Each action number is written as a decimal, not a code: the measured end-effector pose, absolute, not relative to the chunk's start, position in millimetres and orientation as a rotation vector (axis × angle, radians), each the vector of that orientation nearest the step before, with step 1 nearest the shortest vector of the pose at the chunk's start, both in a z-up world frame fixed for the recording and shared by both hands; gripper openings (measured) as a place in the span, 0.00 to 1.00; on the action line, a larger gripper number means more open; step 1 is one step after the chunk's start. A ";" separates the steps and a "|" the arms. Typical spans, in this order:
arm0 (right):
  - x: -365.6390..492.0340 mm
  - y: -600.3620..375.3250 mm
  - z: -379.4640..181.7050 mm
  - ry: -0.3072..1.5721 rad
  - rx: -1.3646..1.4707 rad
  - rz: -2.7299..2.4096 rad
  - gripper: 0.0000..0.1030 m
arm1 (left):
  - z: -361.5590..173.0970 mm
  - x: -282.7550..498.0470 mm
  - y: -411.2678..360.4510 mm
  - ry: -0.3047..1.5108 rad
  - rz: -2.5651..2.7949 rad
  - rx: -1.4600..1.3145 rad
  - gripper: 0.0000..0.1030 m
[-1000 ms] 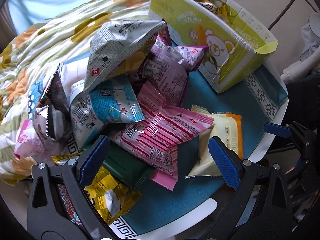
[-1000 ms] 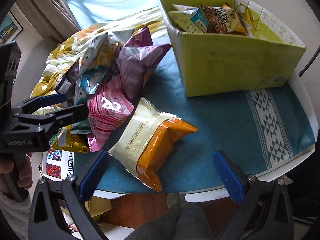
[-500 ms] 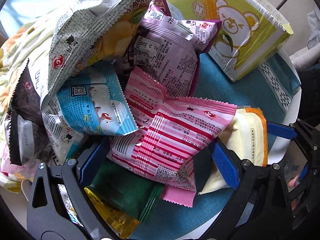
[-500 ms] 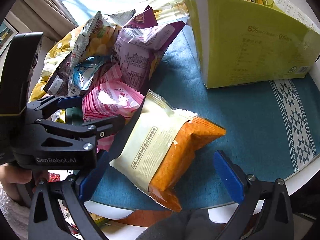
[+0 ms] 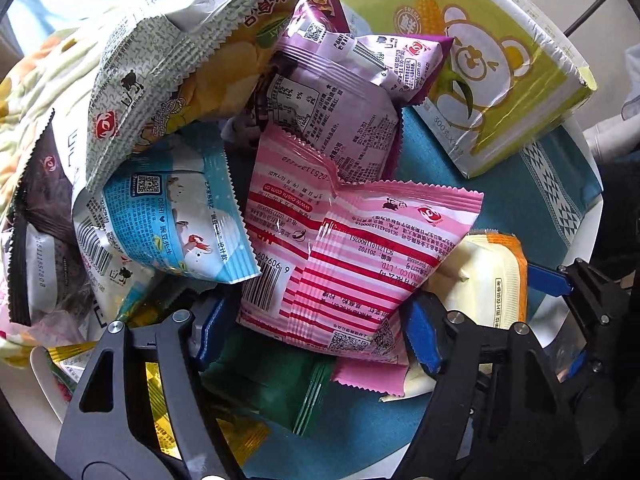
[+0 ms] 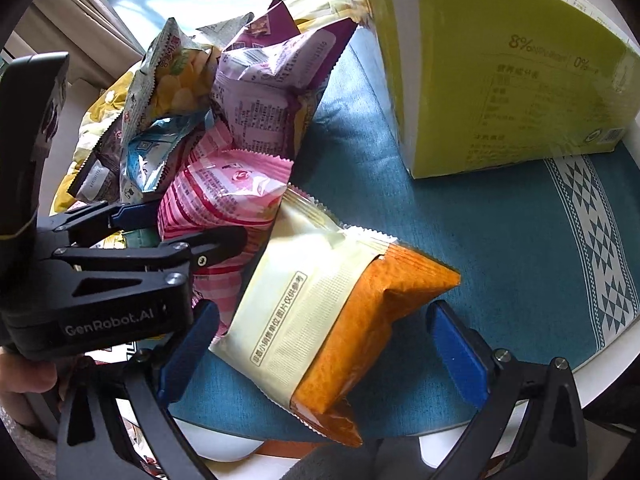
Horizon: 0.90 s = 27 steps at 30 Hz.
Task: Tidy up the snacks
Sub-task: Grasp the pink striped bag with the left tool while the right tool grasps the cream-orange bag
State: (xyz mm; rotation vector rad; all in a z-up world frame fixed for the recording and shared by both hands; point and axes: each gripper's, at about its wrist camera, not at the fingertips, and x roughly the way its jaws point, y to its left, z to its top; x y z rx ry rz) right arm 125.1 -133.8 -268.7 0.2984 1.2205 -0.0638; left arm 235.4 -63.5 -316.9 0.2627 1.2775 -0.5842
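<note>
A pile of snack bags lies on a teal-covered round table (image 6: pixel 460 208). My left gripper (image 5: pixel 316 328) is open, its jaws on either side of the lower edge of a pink striped bag (image 5: pixel 352 256); that bag also shows in the right wrist view (image 6: pixel 224 200). My right gripper (image 6: pixel 324 348) is open, its jaws on either side of a cream-and-orange bag (image 6: pixel 340 312), which lies flat on the cloth and also shows in the left wrist view (image 5: pixel 492 284). The yellow-green cardboard box (image 6: pixel 512 80) stands behind, also in the left wrist view (image 5: pixel 480 60).
The pile holds a purple bag (image 5: pixel 332 96), a blue-and-white bag (image 5: pixel 172 220), a grey-white chip bag (image 5: pixel 168 64), a green packet (image 5: pixel 276 392) and a gold packet (image 5: pixel 160 412). A floral quilt (image 5: pixel 36 92) lies behind. The table's white rim (image 6: pixel 600 348) is close to my right gripper.
Both grippers have moved forward and down into the snacks. The left jaws have narrowed around the pink bag's edge. The right jaws now flank the cream-and-orange bag.
</note>
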 end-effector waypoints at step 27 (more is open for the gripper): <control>101.7 -192.1 -251.0 1.181 0.245 -0.086 0.57 | -276.8 200.3 -24.0 1.262 -0.659 -0.028 0.59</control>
